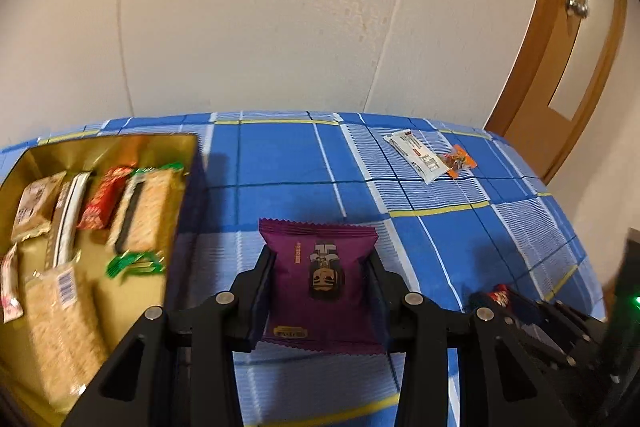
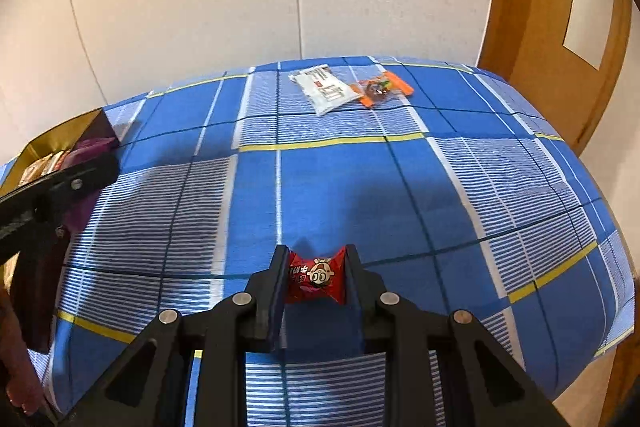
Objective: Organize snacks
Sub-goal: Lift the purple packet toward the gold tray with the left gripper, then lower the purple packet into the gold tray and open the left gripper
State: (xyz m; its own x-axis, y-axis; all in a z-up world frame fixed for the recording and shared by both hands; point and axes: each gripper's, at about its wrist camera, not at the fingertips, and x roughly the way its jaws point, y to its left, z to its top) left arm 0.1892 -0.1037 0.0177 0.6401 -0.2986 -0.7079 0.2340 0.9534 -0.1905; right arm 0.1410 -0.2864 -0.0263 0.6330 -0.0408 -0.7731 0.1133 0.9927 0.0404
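My left gripper [image 1: 320, 255] is shut on a purple snack packet [image 1: 320, 279], held above the blue checked cloth just right of the gold box [image 1: 188, 163]. That box holds several wrapped snacks, among them a red packet [image 1: 100, 203] and green-edged cracker packs [image 1: 144, 211]. My right gripper [image 2: 316, 251] is shut on a small red candy [image 2: 316, 279] with a cartoon face, above the cloth. In the right wrist view the left gripper [image 2: 96, 163] with its purple packet shows at the left edge, by the gold box [image 2: 64, 139].
A white bar wrapper [image 2: 324, 91] and an orange-ended candy [image 2: 380, 89] lie on the cloth [image 2: 400, 207] at the far side; the same white bar wrapper [image 1: 418, 157] shows in the left view. A wooden door [image 2: 540, 27] stands to the right, a pale wall behind.
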